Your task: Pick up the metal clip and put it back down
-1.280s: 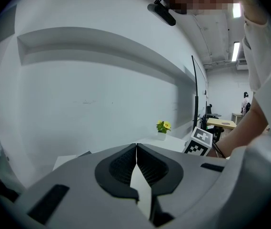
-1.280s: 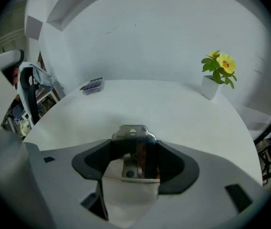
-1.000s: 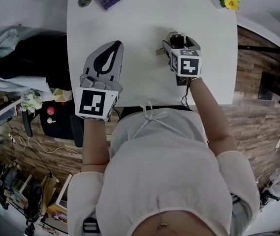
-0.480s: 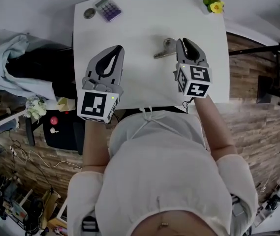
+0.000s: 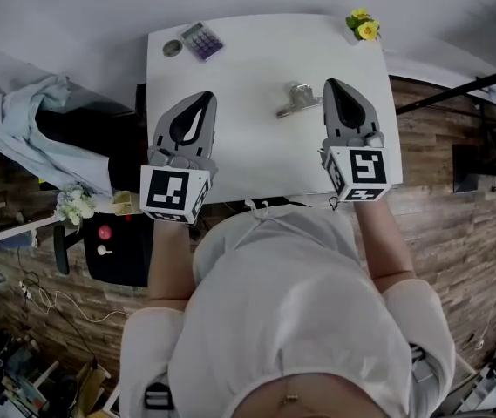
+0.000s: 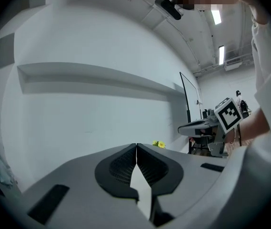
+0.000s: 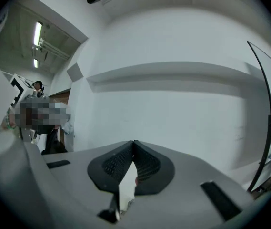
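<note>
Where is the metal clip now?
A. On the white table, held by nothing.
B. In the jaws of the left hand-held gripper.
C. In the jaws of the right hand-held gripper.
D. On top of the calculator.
A: the head view shows the metal clip lying on the table, and the right hand-held gripper has its jaws together on nothing.
</note>
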The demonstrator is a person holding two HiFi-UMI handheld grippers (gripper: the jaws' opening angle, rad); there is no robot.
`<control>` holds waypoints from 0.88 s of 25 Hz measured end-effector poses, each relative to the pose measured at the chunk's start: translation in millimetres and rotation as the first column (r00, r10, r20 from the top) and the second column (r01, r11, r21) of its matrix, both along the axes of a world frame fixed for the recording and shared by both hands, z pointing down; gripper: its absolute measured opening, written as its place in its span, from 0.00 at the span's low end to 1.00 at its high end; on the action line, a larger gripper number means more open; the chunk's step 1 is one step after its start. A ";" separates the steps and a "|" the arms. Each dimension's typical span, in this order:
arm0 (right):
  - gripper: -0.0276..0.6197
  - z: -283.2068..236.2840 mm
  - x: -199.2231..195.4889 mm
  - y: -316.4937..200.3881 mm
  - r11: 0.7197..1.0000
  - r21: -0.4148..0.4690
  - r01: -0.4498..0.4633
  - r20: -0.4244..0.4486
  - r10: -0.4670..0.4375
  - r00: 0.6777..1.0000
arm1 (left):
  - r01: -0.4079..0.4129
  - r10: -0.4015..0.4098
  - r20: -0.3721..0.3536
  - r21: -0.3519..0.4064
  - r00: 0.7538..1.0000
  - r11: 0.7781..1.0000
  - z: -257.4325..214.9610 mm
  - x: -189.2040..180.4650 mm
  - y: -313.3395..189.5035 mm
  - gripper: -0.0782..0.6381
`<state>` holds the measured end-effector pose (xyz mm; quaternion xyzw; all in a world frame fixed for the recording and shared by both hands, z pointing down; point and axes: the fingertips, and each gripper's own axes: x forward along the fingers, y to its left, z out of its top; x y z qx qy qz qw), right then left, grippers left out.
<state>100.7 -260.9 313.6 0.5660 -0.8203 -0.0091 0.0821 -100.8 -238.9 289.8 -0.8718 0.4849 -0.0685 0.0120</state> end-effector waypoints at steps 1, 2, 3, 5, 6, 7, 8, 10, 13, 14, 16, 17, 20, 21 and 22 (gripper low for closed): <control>0.05 -10.7 -0.4 4.2 1.000 0.030 0.007 0.004 -0.007 1.000 | 0.002 -0.002 -0.001 0.006 1.000 1.000 -4.7 -2.5 0.9 0.14; 0.05 -20.8 -0.8 8.1 0.998 0.060 0.013 0.008 -0.014 1.000 | 0.003 -0.003 -0.003 0.011 1.000 1.000 -9.0 -4.8 1.9 0.14; 0.05 -29.7 -0.9 12.1 0.996 0.088 0.020 0.012 -0.021 1.000 | 0.003 -0.003 -0.004 0.015 1.000 1.000 -12.8 -6.8 2.8 0.14; 0.05 -43.9 0.3 19.8 0.990 0.138 0.033 0.014 -0.035 0.999 | 0.006 -0.006 -0.005 0.023 1.000 1.000 -18.8 -9.5 4.5 0.14; 0.05 -49.3 0.9 23.3 0.986 0.161 0.041 0.012 -0.043 0.999 | 0.008 -0.008 -0.005 0.026 1.000 1.000 -20.8 -10.5 5.3 0.14; 0.05 -53.8 1.3 26.4 0.982 0.181 0.050 0.008 -0.052 0.999 | 0.010 -0.010 -0.004 0.028 1.000 1.000 -22.4 -11.2 6.2 0.14; 0.05 -57.4 1.2 28.7 0.979 0.197 0.060 0.003 -0.062 0.998 | 0.010 -0.010 -0.003 0.029 1.000 1.000 -23.5 -11.8 7.1 0.14; 0.05 -61.7 0.9 31.3 0.974 0.215 0.072 0.004 -0.075 0.997 | 0.006 -0.006 -0.002 0.033 1.000 0.999 -24.9 -12.3 8.4 0.14; 0.05 -61.7 -0.8 31.1 0.974 0.212 0.081 0.018 -0.087 0.996 | 0.002 -0.002 -0.001 0.038 1.000 0.999 -26.1 -12.8 8.8 0.14; 0.05 -60.7 -2.3 30.9 0.974 0.209 0.086 0.020 -0.092 0.996 | 0.003 -0.003 -0.001 0.038 1.000 0.999 -26.1 -13.4 8.5 0.14; 0.05 -58.2 -5.3 31.0 0.975 0.202 0.095 0.019 -0.101 0.995 | 0.006 -0.006 -0.004 0.035 1.000 0.999 -25.4 -14.9 8.3 0.14; 0.05 -56.9 -6.0 30.8 0.976 0.198 0.096 0.019 -0.102 0.995 | 0.006 -0.006 -0.005 0.032 1.000 0.999 -24.9 -15.5 8.3 0.14; 0.05 -53.9 -4.9 27.0 0.982 0.173 0.078 0.041 -0.086 0.995 | 0.004 -0.004 -0.004 0.026 1.000 1.000 -24.2 -18.2 7.2 0.14; 0.05 -53.2 -5.4 25.6 0.983 0.166 0.077 0.045 -0.086 0.995 | 0.004 -0.004 -0.004 0.024 1.000 1.000 -24.3 -19.5 6.4 0.14; 0.05 -52.6 -6.8 24.4 0.983 0.163 0.081 0.046 -0.089 0.995 | 0.005 -0.005 -0.004 0.023 1.000 1.000 -24.4 -20.9 5.4 0.14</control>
